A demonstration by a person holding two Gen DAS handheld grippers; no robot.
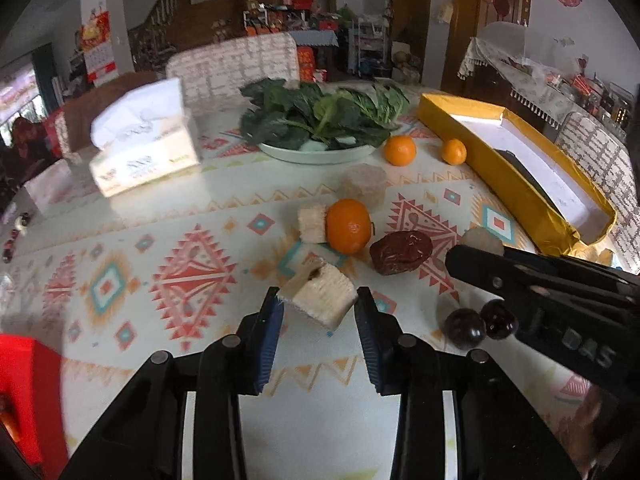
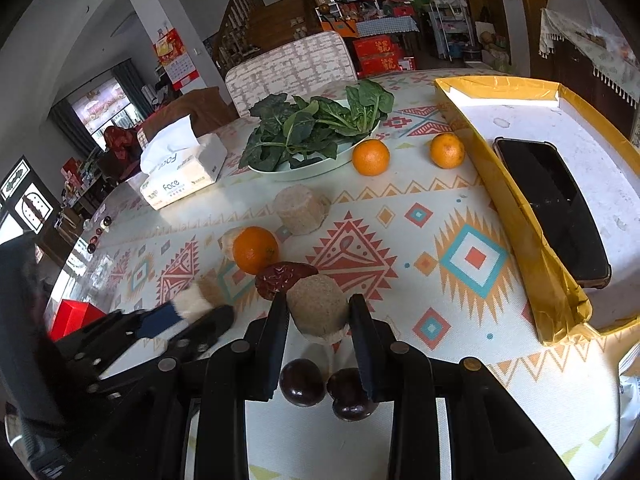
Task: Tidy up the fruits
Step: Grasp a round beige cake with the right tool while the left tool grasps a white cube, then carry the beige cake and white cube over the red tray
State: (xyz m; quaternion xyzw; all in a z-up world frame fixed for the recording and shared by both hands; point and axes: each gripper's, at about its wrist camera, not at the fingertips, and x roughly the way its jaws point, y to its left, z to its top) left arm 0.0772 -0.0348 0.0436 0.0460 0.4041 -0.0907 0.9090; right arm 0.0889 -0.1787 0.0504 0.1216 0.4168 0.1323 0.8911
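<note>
Setting: cluttered living room behind a round bench (image 2: 472, 216) under a patterned cloth.
Left tool (image 1: 318, 308): narrow, its blue pads either side of a pale cut chunk (image 1: 320, 294); whether both pads press firmly I cannot tell.
Right tool (image 2: 318, 320): clamped on a round tan piece (image 2: 318, 306), which sits at the bench's near middle.
Neighbours: a dried red date (image 2: 282, 278) touches the tan piece, with an orange (image 2: 255, 250) just behind; two dark round fruits (image 2: 301, 382) lie under the right tool.
Further out: two more oranges (image 2: 371, 157), a plate of greens (image 2: 304, 168), a tissue box (image 2: 180, 176), and a yellow box (image 2: 516, 208) holding a phone (image 2: 552, 208).
Risk, left: the angled chunk could twist out of a corner grip.
Risk, right: lifting may drag the date along or nudge the dark fruits into rolling.
Risk, both: the tools are close and could collide.
</note>
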